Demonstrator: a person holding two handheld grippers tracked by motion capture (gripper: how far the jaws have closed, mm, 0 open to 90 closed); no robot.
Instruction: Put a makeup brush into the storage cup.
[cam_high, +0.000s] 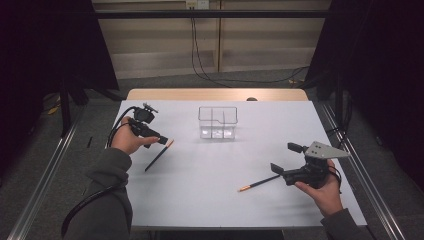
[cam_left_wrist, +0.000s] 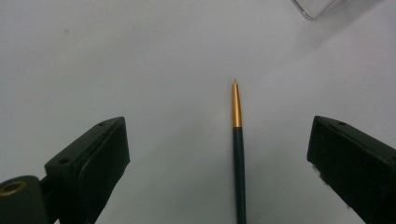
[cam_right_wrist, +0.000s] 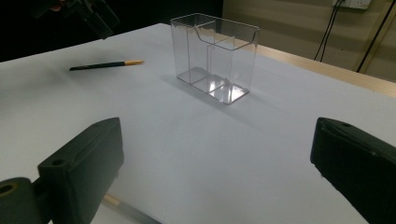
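Left tool (cam_high: 162, 140), left of centre in the high view: jaws spread wide, holding nothing. Its own view shows a dark pen with a gold tip (cam_left_wrist: 238, 140) lying flat on the white bench (cam_high: 215, 200) between the jaws, nearer the right one and touching neither.

Right tool (cam_high: 285, 160), lower right of the high view: jaws also wide apart and empty. A second pen (cam_high: 259, 184) lies on the bench in front of it, gold end toward lower centre of the frame, its dark end under or against the lower jaw; contact cannot be confirmed. In the right gripper view a thin shaft crosses the lower left corner beneath the left jaw.

A clear divided holder (cam_high: 217, 122) stands upright at upper centre, empty, well apart from both pens.

Risks, as judged:
1. The left pen sits off-centre; closing now may let 1 jaw reach it first and roll or skid it aside.
2. The right pen lies below the jaw line, so closing may miss it or flick it.
3. The holder looks light; a pen entering at a slant could tip it.
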